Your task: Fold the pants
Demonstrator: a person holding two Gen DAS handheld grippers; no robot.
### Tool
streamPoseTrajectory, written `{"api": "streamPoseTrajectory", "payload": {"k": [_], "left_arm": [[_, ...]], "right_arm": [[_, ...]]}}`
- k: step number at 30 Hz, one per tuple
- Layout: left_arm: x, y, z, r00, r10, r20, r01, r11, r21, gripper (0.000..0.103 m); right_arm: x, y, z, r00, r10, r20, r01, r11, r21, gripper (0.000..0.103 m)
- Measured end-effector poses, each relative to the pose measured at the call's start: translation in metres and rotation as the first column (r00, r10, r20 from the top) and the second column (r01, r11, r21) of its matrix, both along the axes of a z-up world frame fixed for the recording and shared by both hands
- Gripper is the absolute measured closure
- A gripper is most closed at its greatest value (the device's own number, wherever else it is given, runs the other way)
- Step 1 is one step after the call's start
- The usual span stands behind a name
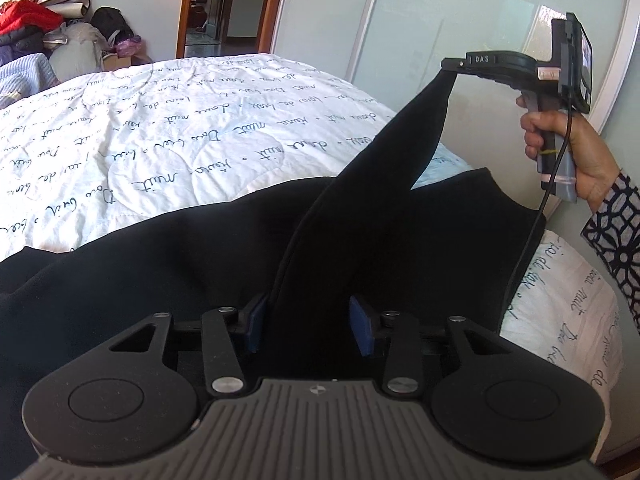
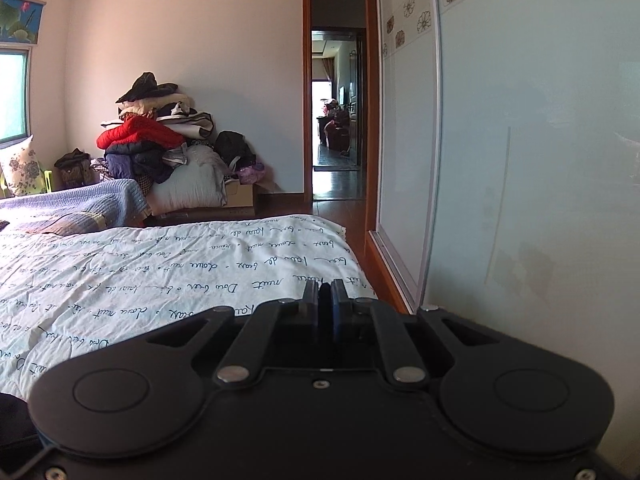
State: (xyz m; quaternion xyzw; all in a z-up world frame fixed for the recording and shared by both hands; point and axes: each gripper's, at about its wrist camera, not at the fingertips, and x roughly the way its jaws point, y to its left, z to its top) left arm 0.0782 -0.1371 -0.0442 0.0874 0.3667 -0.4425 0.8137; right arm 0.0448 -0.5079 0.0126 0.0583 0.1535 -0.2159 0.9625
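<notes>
Black pants (image 1: 160,272) lie across the near edge of a bed. One strip of them (image 1: 404,140) is pulled up taut toward the upper right. There my right gripper (image 1: 450,67), held in a person's hand (image 1: 584,156), is shut on the end of the strip. In the right wrist view its pads (image 2: 325,300) meet on a thin dark sliver of cloth above the quilt. My left gripper (image 1: 309,320) is low over the pants. Its blue pads (image 1: 362,330) sit on either side of the raised fold's base and press on it.
A white quilt with dark handwriting (image 1: 180,120) covers the bed (image 2: 160,264). Sliding wardrobe doors (image 2: 520,160) stand close along the bed's right side. A pile of clothes (image 2: 152,140) sits in the far corner beside an open doorway (image 2: 338,120).
</notes>
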Motion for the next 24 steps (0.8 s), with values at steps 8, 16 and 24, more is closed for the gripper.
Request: {"api": "streamPoseTrajectory", "payload": {"k": [8,16,24], "left_arm": [[-0.006,-0.001,-0.005,1.0,0.006,-0.011,-0.006,1.0,-0.004,0.087],[-0.03,0.003,0.005,0.993,-0.017,0.121,0.018,1.0,-0.005,0.101],[-0.046,0.003,0.008,0.984,-0.055,0.171,0.053,0.998,0.013,0.101]], "right_arm": [[-0.042,-0.009,-0.014,0.997,-0.07,0.031,0.067,0.993,0.096,0.097],[-0.068,-0.007,-0.019,0.993,-0.114,0.027,0.11,0.987,0.121,0.097],[-0.085,-0.006,-0.02,0.991,-0.134,0.027,0.13,0.983,0.133,0.097]]}}
